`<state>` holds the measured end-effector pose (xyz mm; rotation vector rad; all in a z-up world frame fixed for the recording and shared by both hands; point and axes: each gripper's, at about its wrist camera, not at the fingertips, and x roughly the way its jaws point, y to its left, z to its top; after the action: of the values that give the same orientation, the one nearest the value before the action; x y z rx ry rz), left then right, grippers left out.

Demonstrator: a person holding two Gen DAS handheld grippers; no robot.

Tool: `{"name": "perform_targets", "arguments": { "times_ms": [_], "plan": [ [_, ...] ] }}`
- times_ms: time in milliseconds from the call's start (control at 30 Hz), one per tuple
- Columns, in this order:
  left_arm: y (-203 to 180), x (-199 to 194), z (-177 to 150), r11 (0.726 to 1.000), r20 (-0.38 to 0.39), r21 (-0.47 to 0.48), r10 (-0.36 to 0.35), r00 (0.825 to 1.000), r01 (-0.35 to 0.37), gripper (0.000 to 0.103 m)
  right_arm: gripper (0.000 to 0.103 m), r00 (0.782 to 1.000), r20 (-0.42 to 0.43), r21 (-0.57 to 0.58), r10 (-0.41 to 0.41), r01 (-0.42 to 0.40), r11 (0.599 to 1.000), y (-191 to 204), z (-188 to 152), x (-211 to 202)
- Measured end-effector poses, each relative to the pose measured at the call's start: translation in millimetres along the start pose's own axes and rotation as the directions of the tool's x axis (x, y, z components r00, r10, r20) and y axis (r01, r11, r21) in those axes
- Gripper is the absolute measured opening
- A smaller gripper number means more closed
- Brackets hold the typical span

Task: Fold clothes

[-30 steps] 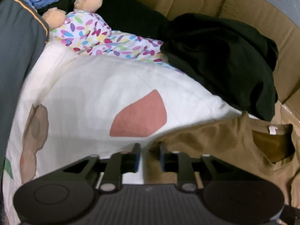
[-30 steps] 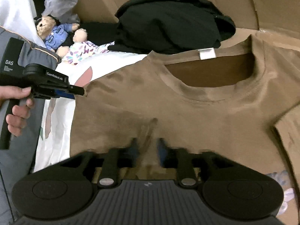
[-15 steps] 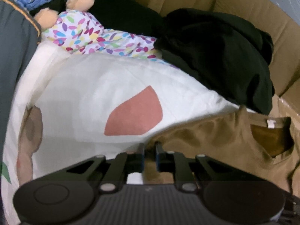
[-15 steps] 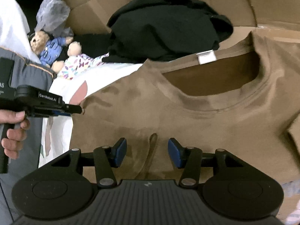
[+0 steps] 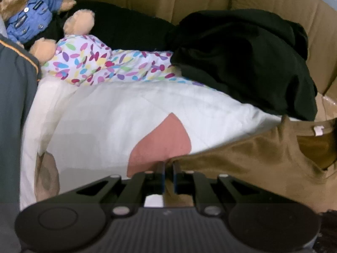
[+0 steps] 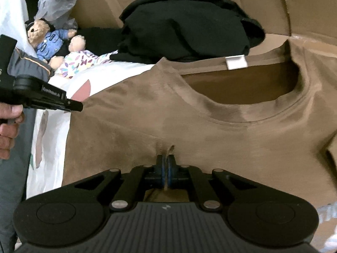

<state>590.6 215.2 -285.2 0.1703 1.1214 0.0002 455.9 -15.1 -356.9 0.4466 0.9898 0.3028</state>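
The brown T-shirt (image 6: 189, 113) lies spread, front up, across the middle of the right wrist view, its neck opening and white label (image 6: 235, 62) toward the upper right; the cloth rests partly on a white quilt (image 5: 118, 113) and partly on flattened cardboard (image 6: 305, 8), a flat bed that suits folding. The right gripper (image 6: 165, 164), at lower centre of its own view, has its jaws pressed together on a small pinched ridge of the shirt's chest, so the fabric can be lifted there. The left gripper (image 5: 167, 168) sits at lower centre of its view with jaws drawn narrow on the shirt's edge where brown meets white; seen from the right wrist at middle left, its tip (image 6: 73, 106) meets that same side edge, held by a hand (image 6: 9, 126). Two grips on one garment suggest a side is about to be carried over. A black garment (image 6: 185, 21), floral cloth (image 5: 105, 67) and teddy bear (image 5: 27, 19) sit pushed to the upper part of both views, out of the working area.
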Motion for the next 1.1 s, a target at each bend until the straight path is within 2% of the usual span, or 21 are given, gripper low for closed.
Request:
{"name": "perform_targets", "arguments": {
  "times_ms": [100, 167, 367, 500, 767, 1100],
  "plan": [
    [2.4, -10.8, -4.6, 1.0, 0.041, -0.023, -0.005, 0.999, 0.006, 0.023, 0.008, 1.0, -0.013, 0.014, 0.023, -0.023, 1.0, -3.4, -0.1, -3.9],
    [5.4, -18.1, -7.4, 1.0, 0.059, -0.024, 0.0, 0.998, 0.002, 0.04, 0.017, 0.999, -0.032, 0.007, 0.018, -0.018, 1.0, -4.2, -0.9, -6.4],
    [17.3, -41.0, -21.9, 0.993, 0.081, -0.115, -0.013, 0.997, 0.023, 0.042, 0.029, 0.999, -0.051, -0.031, -0.019, 0.017, 0.999, 1.8, -9.4, -25.7],
    [12.4, -65.4, -46.5, 0.991, 0.093, -0.129, -0.015, 0.996, 0.027, 0.041, 0.029, 0.997, -0.075, -0.049, -0.013, 0.01, 0.999, 10.3, -19.4, -42.7],
    [28.7, -109.0, -88.0, 0.981, 0.122, -0.185, -0.043, 0.992, 0.066, 0.041, 0.029, 0.997, -0.077, -0.075, 0.004, -0.01, 0.997, 47.5, -34.4, -80.8],
    [36.6, -114.5, -138.3, 0.979, 0.08, -0.176, -0.09, 0.993, 0.103, 0.04, 0.029, 0.996, -0.085, -0.045, 0.031, -0.035, 0.998, 74.0, -53.3, -98.9]
  ]
}}
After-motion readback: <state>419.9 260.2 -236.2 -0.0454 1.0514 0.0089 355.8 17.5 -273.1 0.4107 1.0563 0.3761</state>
